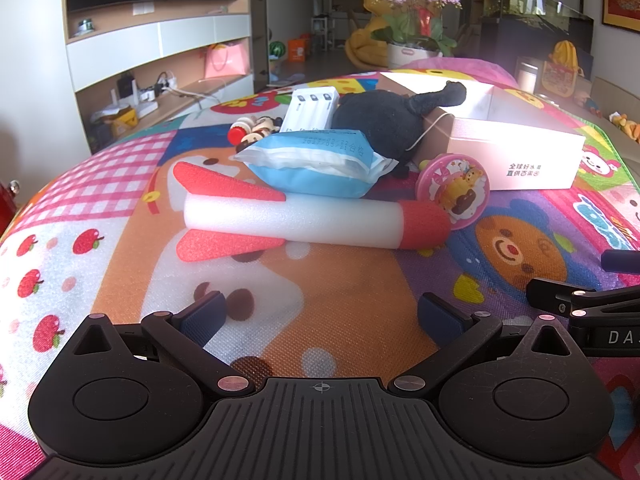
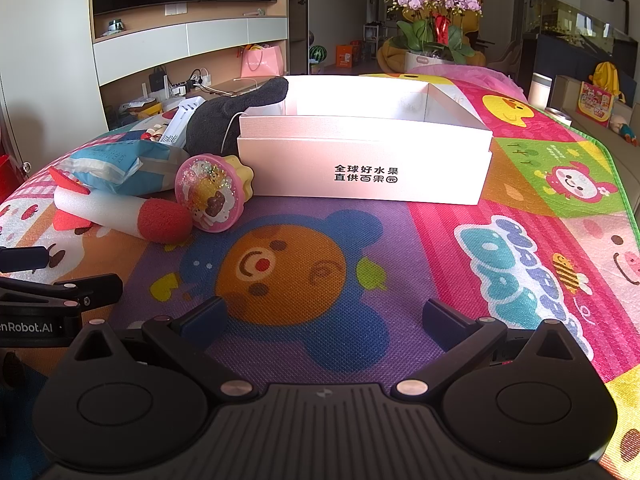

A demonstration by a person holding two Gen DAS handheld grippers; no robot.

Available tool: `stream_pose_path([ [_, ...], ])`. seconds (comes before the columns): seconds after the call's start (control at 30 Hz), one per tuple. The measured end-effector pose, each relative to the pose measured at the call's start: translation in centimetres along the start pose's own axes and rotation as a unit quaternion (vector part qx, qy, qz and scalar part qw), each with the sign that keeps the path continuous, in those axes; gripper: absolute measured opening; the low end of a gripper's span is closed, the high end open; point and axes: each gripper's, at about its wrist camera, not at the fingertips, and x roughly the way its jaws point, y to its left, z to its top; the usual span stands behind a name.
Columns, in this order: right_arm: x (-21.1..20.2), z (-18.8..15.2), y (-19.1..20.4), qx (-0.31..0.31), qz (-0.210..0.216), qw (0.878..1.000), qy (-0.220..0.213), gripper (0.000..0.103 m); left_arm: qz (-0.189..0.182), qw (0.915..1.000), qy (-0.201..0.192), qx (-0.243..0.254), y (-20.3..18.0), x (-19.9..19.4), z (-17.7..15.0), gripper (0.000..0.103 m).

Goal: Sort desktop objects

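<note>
Barely begun: white box (image 2: 364,168) seemingly empty; foam rocket (image 1: 304,220), tissue pack (image 1: 316,160), plush (image 1: 384,120) heaped beside it. Left hand-held gripper (image 1: 320,316) and right hand-held gripper (image 2: 324,316) spread, empty.

The box (image 2: 364,164) sits far and centre on the mat (image 2: 440,240), with the plush (image 2: 224,120) against its left wall. Left of the box, the round toy (image 2: 210,194) touches the rocket's (image 2: 120,212) nose. The tissue pack (image 2: 120,166) lies just behind the rocket, and the charger (image 1: 310,114) lies farther behind it.
</note>
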Motion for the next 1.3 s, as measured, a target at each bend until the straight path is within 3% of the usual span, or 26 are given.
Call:
stream_pose_path([
  [1.03,0.0,-0.03,0.01,0.0,0.0,1.0,0.0,0.103,0.002,1.0,0.0,0.001,-0.07,-0.09,0.02,0.103],
  [1.3,0.37,0.62,-0.33,-0.019,0.015,1.0,0.017,0.103,-0.002,0.9999,0.013,0.006,0.04,-0.08,0.34,0.103],
])
